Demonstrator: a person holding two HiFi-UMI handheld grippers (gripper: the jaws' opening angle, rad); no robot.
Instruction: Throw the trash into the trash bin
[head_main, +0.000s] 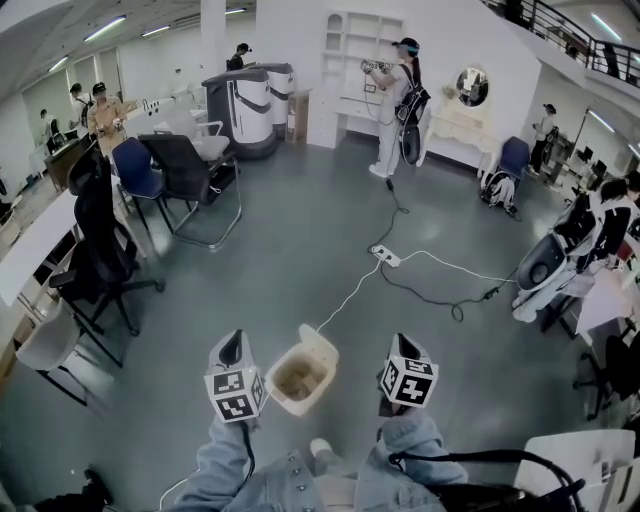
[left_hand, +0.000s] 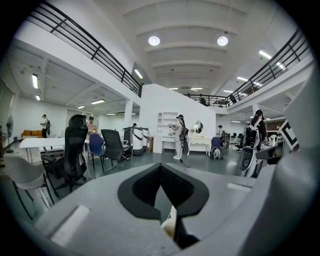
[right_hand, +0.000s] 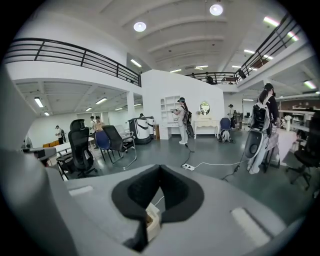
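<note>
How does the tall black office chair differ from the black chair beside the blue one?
The office chair stands on a star base; the other black chair rests on a bent metal frame. The office chair has a taller back with a headrest; the other chair's back is lower. Both are black.

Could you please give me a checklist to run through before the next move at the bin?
1. Bin upright on the floor, between the two grippers: ok.
2. Lid open: ok.
3. Left gripper carrying trash: not ok; jaws together, nothing between them.
4. Right gripper carrying trash: not ok; jaws together, nothing between them.
5. Cable clear of the bin: cannot tell; it runs right up to the lid.
</note>
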